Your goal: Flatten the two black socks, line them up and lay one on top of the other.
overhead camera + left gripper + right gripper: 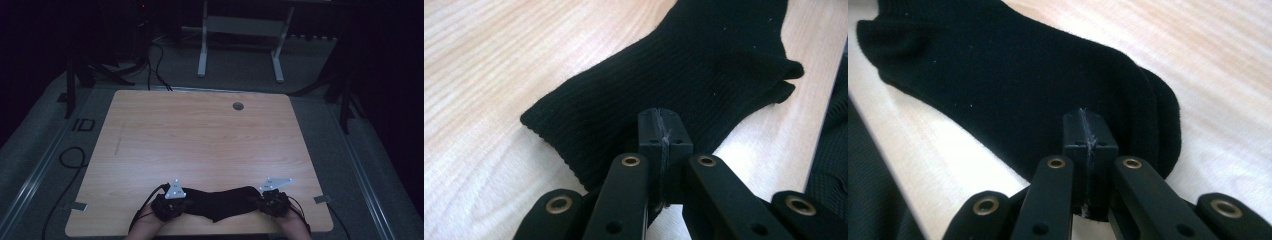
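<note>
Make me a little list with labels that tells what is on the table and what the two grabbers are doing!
thing: black sock, lying flat, stretched between the two grippers
where: near edge of the wooden table
left gripper: jaws shut, over the ribbed cuff end of the sock
right gripper: jaws shut, over the rounded toe end of the sock
holding fabric: too dark to tell whether either one pinches it
also on the table: a small round grey cap near the far edge

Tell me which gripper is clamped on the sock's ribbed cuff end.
The left gripper: its shut jaws pinch the black sock at the ribbed, open cuff, while the right gripper pinches the rounded toe.
</note>
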### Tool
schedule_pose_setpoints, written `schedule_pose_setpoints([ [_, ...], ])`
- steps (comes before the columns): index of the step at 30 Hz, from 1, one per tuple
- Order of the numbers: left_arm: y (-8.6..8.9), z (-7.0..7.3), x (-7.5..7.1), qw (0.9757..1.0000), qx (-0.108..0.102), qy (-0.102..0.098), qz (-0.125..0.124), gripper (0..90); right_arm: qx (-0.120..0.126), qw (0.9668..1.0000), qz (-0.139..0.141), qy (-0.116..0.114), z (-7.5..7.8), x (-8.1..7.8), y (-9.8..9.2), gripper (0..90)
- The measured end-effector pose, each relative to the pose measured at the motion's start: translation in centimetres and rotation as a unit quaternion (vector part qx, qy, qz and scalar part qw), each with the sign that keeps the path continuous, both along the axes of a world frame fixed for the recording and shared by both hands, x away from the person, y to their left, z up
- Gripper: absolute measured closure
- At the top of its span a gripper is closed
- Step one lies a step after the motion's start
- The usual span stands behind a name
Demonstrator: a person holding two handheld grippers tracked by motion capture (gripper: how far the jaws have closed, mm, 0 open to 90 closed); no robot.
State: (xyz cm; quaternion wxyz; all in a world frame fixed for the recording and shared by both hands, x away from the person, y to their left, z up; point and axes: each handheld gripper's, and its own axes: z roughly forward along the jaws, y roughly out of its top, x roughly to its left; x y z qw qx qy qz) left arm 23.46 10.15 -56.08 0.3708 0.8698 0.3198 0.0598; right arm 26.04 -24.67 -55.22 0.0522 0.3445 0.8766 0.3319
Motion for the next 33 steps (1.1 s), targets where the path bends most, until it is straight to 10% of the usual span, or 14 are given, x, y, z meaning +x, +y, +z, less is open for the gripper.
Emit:
schedule_pose_setpoints([
  [33,0.0,-0.2,9.6,0.9984,0.005,-0.042,0.037,90.0,-0.01,0.9981,-0.058,-0.022,0.1,11.5,1.5,89.0],
])
